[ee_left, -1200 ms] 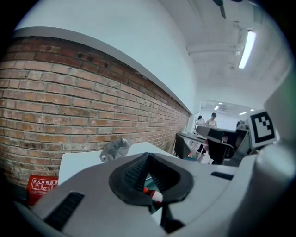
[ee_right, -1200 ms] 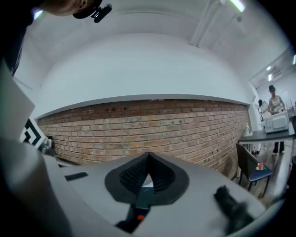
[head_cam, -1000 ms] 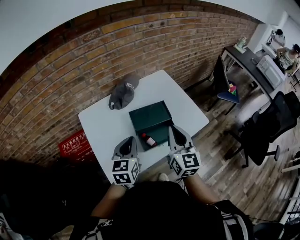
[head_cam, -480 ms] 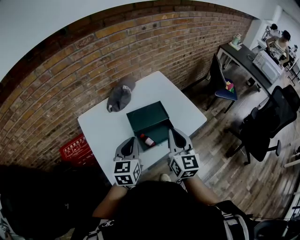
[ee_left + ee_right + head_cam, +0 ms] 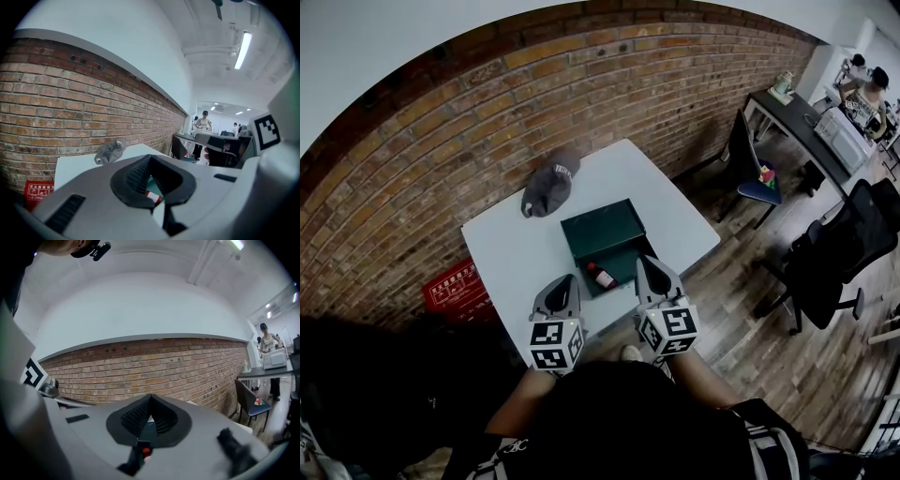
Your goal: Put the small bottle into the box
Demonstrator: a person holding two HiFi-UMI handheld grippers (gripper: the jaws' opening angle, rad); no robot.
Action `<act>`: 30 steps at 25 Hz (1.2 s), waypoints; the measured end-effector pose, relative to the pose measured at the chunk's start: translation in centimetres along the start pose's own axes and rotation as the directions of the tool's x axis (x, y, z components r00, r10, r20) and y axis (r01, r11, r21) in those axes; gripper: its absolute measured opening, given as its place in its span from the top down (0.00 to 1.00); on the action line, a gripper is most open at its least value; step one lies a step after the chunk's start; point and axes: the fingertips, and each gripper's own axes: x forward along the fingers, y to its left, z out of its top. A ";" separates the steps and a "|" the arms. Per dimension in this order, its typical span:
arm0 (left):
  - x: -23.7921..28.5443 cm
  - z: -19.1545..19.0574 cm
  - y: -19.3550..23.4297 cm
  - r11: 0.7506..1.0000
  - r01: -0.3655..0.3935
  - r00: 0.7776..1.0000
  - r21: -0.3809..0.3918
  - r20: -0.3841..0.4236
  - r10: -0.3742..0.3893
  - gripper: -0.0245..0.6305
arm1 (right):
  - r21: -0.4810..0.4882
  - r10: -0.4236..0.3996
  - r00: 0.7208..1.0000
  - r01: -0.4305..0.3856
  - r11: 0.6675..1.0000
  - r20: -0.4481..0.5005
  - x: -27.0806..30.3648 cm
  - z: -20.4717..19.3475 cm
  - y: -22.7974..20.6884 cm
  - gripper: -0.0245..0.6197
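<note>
A dark green box (image 5: 602, 225) lies open on the white table (image 5: 511, 248). The small bottle (image 5: 600, 276), with a red cap and a white label, lies on its side in the box's near part. My left gripper (image 5: 565, 279) hovers just left of the bottle, jaws shut and empty. My right gripper (image 5: 647, 261) hangs at the box's near right corner, also shut with nothing held. In the left gripper view the left gripper's (image 5: 150, 157) tips meet, and the bottle (image 5: 154, 198) shows below them. In the right gripper view the right gripper (image 5: 151, 397) is shut above the bottle's red cap (image 5: 146, 452).
A grey cap (image 5: 551, 187) lies at the table's far left. A red crate (image 5: 455, 286) sits on the floor left of the table. A brick wall runs behind. Chairs (image 5: 750, 159) and a dark office chair (image 5: 830, 262) stand to the right.
The head view has shifted a little. Both grippers and the bottle keep their places.
</note>
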 end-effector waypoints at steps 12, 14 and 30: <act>-1.0 -0.7 0.9 0.999 -0.035 0.999 -0.011 -0.012 0.035 0.95 | -0.001 0.046 0.998 -0.046 0.999 -0.031 0.6 -1.1 1.4 0.92; -1.0 -0.8 1.1 0.999 -0.041 0.999 -0.013 -0.015 0.041 0.95 | 0.000 0.053 0.998 -0.053 0.999 -0.038 0.8 -1.3 1.5 0.92; 0.3 -0.4 1.2 0.988 -0.151 0.988 -0.039 -0.018 0.150 0.95 | 0.072 0.188 0.980 -0.183 0.980 -0.063 2.8 -2.4 -0.2 0.92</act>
